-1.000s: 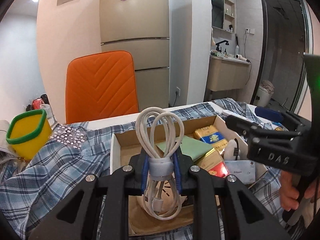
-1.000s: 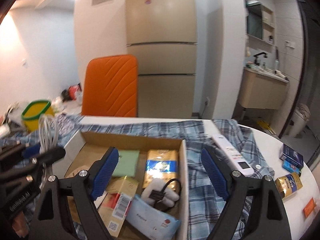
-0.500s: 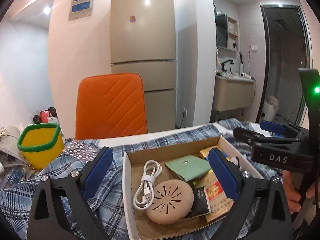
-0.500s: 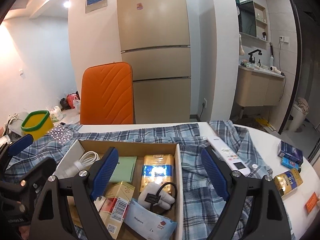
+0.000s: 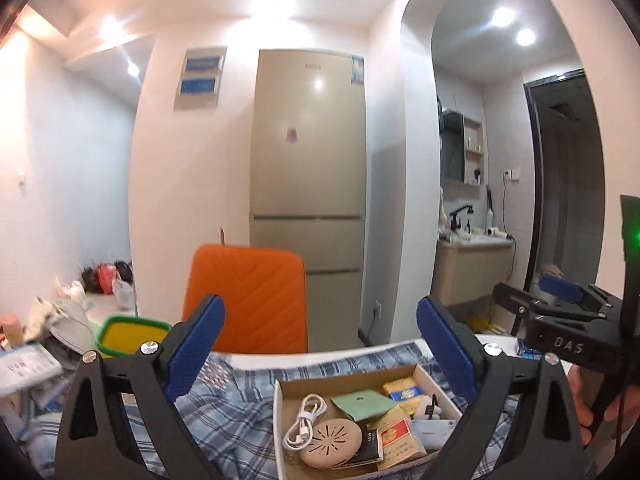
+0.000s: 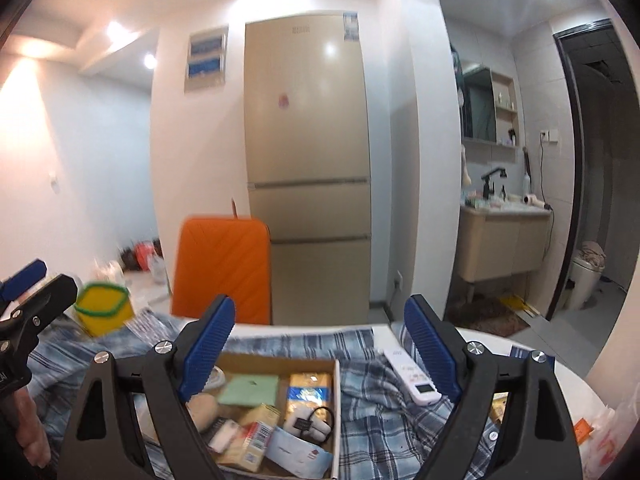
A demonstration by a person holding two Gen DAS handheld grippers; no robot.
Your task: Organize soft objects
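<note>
From the left wrist view, the yellow bin with a green rim [image 5: 130, 330] stood at the far left, beside the orange chair [image 5: 248, 296]. The left gripper [image 5: 320, 352] hung above the plaid cloth [image 5: 224, 412] with its jaws wide apart and nothing between them. Below and to the right sat the cardboard box [image 5: 280, 396] on the surface. Inside, along its left wall, the coiled white cable [image 5: 304, 420] lay flat, touching the round beige vented disc [image 5: 332, 440]. A green pouch [image 5: 364, 402] lay just right of the cable, then a red-and-gold pack [image 5: 400, 436] and a gold pack [image 5: 404, 388] at the back. Farther right, the right gripper [image 6: 320, 340] had its jaws opening, also with nothing between them; a hand [image 5: 600, 404] held its handle. In the right wrist view, a white remote [image 6: 412, 372] lay on the cloth right of the box. A blurred dark-banded white bundle [image 6: 312, 424], possibly a rolled cloth, sat in the box.
</note>
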